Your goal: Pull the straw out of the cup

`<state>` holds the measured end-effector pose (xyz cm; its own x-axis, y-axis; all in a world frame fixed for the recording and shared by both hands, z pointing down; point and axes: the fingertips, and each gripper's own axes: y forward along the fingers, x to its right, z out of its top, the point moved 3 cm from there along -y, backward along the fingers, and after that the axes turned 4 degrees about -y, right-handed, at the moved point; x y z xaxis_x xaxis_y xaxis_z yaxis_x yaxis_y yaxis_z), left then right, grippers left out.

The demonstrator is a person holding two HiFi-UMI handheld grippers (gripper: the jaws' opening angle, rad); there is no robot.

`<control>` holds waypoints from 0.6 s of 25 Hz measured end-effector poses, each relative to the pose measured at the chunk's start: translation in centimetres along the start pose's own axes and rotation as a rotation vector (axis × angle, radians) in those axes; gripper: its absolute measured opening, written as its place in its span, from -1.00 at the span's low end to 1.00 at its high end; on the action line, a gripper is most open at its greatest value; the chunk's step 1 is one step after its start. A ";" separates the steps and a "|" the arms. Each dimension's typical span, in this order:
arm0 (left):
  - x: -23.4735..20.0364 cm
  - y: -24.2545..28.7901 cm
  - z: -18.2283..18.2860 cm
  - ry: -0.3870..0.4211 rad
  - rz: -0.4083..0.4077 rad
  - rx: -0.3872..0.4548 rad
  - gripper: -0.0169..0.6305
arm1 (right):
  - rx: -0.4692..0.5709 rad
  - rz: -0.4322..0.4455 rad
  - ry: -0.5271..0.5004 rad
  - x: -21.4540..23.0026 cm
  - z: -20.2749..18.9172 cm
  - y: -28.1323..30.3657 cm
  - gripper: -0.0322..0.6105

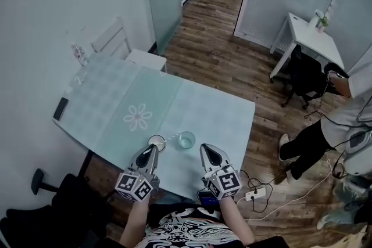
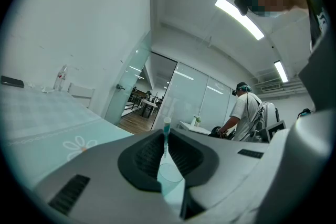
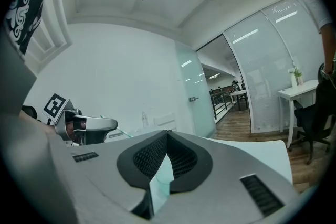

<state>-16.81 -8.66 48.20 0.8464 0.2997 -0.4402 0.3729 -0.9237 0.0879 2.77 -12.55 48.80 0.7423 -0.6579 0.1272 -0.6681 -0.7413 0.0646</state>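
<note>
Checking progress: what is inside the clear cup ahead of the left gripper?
A straw stands in the clear cup, its top above the rim. The left gripper covers most of the cup, so liquid is unseen.

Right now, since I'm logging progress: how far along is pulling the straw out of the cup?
Done: the left claw looks pinched on the straw, its jaws nearly together. In hand: that grip only, since the straw's lower end sits in the clear cup. Left: drawing the straw clear of the cup. The right claw is shut, holding nothing.
</note>
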 end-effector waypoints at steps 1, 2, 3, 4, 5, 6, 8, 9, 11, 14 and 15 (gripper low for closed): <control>0.2 0.2 0.0 0.000 -0.003 -0.001 -0.92 | -0.001 0.000 0.005 0.1 0.0 -0.1 -0.83; 0.3 0.4 -0.1 0.002 -0.008 -0.003 -0.92 | 0.000 -0.003 0.006 0.2 0.0 -0.1 -0.83; 0.4 0.7 0.0 0.005 -0.015 -0.005 -0.92 | 0.000 -0.007 0.002 0.3 0.1 -0.2 -0.83; 0.5 1.0 0.1 0.008 -0.021 -0.007 -0.92 | -0.001 -0.009 -0.005 0.4 0.1 -0.1 -0.83; 0.5 1.2 0.2 0.010 -0.025 -0.008 -0.92 | -0.003 -0.010 -0.008 0.4 0.0 -0.1 -0.83; 0.5 1.3 0.2 0.011 -0.027 -0.009 -0.92 | -0.006 -0.009 -0.008 0.4 -0.1 0.0 -0.83; 0.8 1.5 0.1 0.014 -0.029 -0.014 -0.92 | -0.012 -0.009 -0.009 0.5 -0.2 -0.1 -0.83; 1.0 1.6 -0.1 0.017 -0.029 -0.017 -0.92 | -0.014 -0.009 -0.009 0.7 -0.2 -0.2 -0.83; 1.3 1.6 -0.4 0.019 -0.028 -0.023 -0.92 | -0.016 -0.008 -0.007 0.9 -0.2 -0.5 -0.83; 1.4 1.6 -0.6 0.021 -0.025 -0.026 -0.92 | -0.016 -0.007 -0.006 1.0 -0.4 -0.7 -0.83; 1.4 1.7 -0.6 0.022 -0.024 -0.025 -0.92 | -0.017 -0.006 -0.006 1.0 -0.5 -0.7 -0.83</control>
<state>-14.77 -9.64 48.26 0.8449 0.3275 -0.4231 0.4028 -0.9098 0.1002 3.97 -12.59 49.34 0.7467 -0.6540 0.1211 -0.6641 -0.7431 0.0823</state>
